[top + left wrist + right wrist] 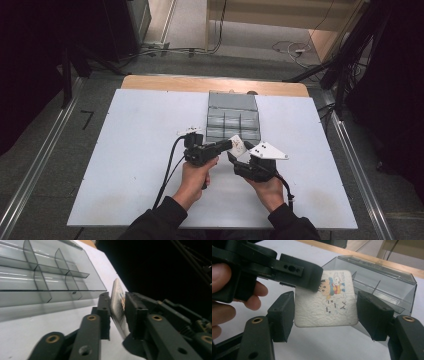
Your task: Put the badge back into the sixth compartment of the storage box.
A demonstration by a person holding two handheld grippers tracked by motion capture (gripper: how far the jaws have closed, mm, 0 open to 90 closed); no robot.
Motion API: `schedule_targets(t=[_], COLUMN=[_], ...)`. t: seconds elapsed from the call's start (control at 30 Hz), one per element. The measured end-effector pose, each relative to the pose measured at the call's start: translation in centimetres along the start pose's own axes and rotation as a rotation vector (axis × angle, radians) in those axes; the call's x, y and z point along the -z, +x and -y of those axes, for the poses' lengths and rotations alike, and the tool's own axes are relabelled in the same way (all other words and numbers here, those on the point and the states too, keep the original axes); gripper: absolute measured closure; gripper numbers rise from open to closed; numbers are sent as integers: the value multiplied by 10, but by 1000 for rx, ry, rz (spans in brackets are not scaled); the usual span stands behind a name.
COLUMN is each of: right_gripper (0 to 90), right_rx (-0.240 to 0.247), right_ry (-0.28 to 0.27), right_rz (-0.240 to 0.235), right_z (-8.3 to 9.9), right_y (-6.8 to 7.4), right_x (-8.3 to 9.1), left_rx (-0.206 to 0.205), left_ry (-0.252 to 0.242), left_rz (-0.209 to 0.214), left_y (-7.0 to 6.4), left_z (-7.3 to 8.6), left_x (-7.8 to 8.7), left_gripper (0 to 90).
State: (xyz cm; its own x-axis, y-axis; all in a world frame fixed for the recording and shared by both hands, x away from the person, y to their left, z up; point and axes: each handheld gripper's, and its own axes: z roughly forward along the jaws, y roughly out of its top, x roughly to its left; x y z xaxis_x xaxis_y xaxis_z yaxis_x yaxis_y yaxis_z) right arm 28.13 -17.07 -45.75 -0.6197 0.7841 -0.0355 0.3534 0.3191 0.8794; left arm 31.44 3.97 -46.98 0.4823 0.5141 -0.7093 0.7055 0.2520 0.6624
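We find a white table [140,150] with a grey, divided box [233,118] standing open at its far middle. Just near the box, two hands bring their grippers together over the table.

The left gripper [229,144], held in the left hand [194,181], points right. Its jaws are closed on a small white card [237,145]. In the left gripper view we see the card [117,300] edge-on, pinched between both pads. In the right gripper view the card [329,300] faces the camera, showing a cartoon print, with the left gripper clamping its upper left corner.

The right gripper [239,152], held in the right hand [270,190], sits just right of the card. Its jaws stand wide apart, one on each side of the card, touching nothing. The card hangs above the table, in front of the box.
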Motion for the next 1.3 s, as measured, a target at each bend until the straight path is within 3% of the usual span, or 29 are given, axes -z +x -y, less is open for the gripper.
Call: schedule_targets(t=[0.03,0.07,0.1,0.13,0.3,0.63,1.3], right_gripper=[380,378,263,214,144,141,122], right_rx=[-5,-11,-22,-29,-62,-95,-136], right_ry=[10,0,16,39,77,114,103], right_rz=[-6,-15,-22,-38,-51,-25,9], right_z=[1,2,1,0,3,18,25], right_y=[-2,-3,-4,-5,-15,-43,-67], right_x=[-1,-2,-3,-5,-2,12,27], left_rx=[-6,-14,-20,-28,-63,-96,-151], left_ry=[3,3,4,3,-21,-51,-24], left_rz=[-13,-16,-16,-20,-52,-113,-185], left_y=[-1,-2,-2,-3,-4,-4,3], left_z=[-1,-1,-2,-2,-10,-31,-45], left_x=[-1,-2,-3,-5,-10,-29,-84], left_gripper=[846,850,853,853,853,852,852])
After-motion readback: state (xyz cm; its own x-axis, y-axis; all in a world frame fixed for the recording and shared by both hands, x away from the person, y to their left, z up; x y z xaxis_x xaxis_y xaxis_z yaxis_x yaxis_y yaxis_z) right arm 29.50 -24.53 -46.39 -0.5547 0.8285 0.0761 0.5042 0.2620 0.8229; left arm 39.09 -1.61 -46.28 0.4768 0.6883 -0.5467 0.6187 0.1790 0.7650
